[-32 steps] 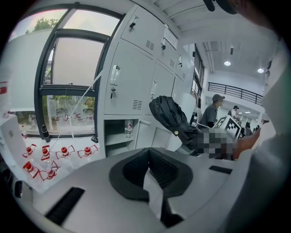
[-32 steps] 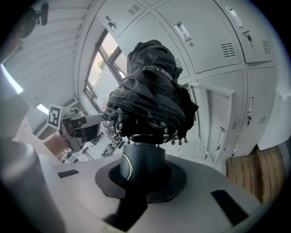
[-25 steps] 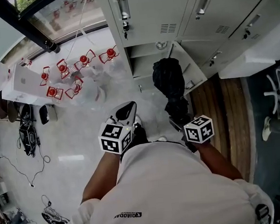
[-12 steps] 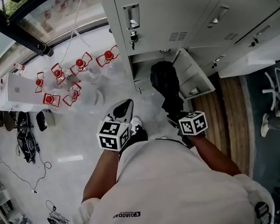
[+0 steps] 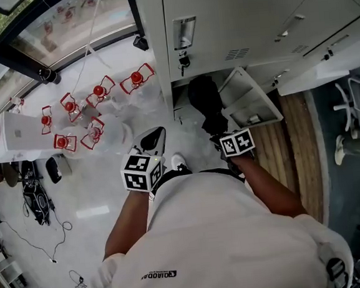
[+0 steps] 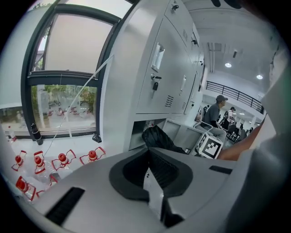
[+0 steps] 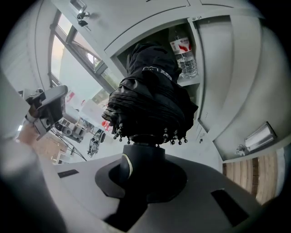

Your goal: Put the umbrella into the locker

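A folded black umbrella (image 5: pixel 204 100) points away from me, its top end at the mouth of the open locker compartment (image 5: pixel 179 102). My right gripper (image 5: pixel 221 138) is shut on the umbrella's handle (image 7: pixel 142 157). In the right gripper view the umbrella's bunched canopy (image 7: pixel 150 100) fills the middle, in front of the opening. The locker door (image 5: pixel 249 106) hangs open on the right. My left gripper (image 5: pixel 153 138) is held to the left of the umbrella, shut and holding nothing. The left gripper view shows the umbrella (image 6: pixel 157 136) and the open compartment from the side.
A water bottle (image 7: pixel 184 57) stands inside the locker. Several red-and-clear objects (image 5: pixel 94 97) lie on the pale floor to the left, by the window. A wooden floor strip (image 5: pixel 292 143) and a chair (image 5: pixel 353 119) lie to the right. People (image 6: pixel 217 113) are far off.
Both grippers moved toward the lockers. The umbrella's top end came up to the open compartment, and the right gripper tilted further down.
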A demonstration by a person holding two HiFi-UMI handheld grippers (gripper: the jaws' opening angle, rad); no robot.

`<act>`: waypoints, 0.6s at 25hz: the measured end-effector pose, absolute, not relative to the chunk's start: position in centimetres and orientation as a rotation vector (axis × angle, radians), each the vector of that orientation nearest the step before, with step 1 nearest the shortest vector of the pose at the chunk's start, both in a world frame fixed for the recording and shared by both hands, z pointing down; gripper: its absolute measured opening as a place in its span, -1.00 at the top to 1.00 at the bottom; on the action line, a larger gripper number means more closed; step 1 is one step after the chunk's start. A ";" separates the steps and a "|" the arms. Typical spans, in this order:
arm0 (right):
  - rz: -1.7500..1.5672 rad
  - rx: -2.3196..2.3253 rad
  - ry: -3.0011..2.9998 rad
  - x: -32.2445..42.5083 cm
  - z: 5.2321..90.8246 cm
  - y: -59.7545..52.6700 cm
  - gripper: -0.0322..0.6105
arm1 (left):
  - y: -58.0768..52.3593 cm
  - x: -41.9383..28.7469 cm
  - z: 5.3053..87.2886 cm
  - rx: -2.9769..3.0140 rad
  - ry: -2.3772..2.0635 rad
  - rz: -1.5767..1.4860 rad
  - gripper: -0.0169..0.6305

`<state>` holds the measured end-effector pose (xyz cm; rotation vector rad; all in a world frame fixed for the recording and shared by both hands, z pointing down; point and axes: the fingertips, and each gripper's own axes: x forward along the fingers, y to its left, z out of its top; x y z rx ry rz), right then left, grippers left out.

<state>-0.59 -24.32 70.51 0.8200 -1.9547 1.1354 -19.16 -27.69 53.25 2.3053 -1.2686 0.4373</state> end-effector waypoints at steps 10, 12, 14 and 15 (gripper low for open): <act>1.142 0.878 -1.891 -2.9 72.1 -30.0 0.65 | -30.1 -20.2 53.6 2.350 -1.195 0.434 0.91; 1.112 0.878 -1.889 -3.0 72.3 -31.1 0.65 | -30.2 -19.8 53.8 2.356 -1.187 0.438 0.91; 1.091 0.876 -1.889 -3.0 72.6 -32.1 0.65 | -30.2 -19.7 53.9 2.349 -1.195 0.437 0.91; 1.086 0.875 -1.891 -3.1 72.6 -32.6 0.65 | -30.2 -19.8 53.9 2.342 -1.204 0.434 0.91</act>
